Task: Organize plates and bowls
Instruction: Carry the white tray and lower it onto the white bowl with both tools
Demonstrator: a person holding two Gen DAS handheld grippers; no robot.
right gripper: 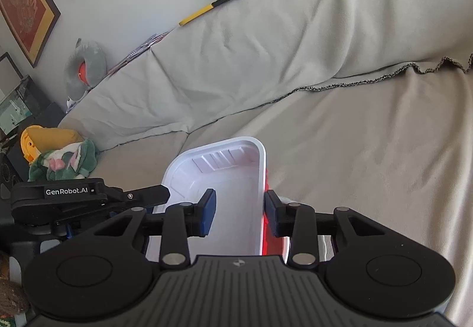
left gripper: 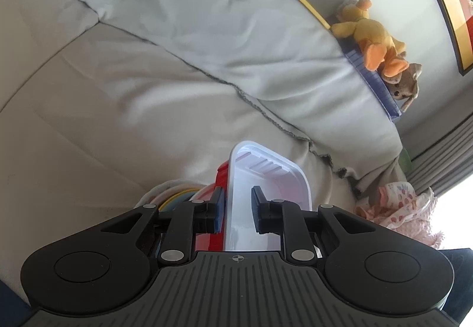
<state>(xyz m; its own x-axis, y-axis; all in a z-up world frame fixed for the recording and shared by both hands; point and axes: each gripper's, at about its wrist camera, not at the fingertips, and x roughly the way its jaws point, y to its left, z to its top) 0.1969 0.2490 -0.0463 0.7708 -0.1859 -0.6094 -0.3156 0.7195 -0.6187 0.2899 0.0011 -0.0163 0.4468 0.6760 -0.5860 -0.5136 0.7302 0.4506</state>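
A white rectangular plastic tray (left gripper: 266,179) sits nested in a red tray (left gripper: 220,179); both also show in the right wrist view, the white tray (right gripper: 224,179) over a red edge (right gripper: 267,238). My left gripper (left gripper: 236,210) straddles the trays' left wall, jaws a little apart, one pad inside and one outside. My right gripper (right gripper: 239,214) straddles the right wall the same way. Whether the pads touch the walls is unclear. The left gripper's body (right gripper: 74,200) shows at left in the right wrist view. Round stacked dishes with yellow and blue rims (left gripper: 174,197) lie left of the trays.
A beige couch seat (left gripper: 88,120) and grey-covered backrest (left gripper: 207,16) fill the scene. Plush toys (left gripper: 372,31) sit on the backrest top. A pink patterned cloth (left gripper: 399,206) lies at right. A neck pillow (right gripper: 84,70) and a doll (right gripper: 56,155) sit at the couch's left end.
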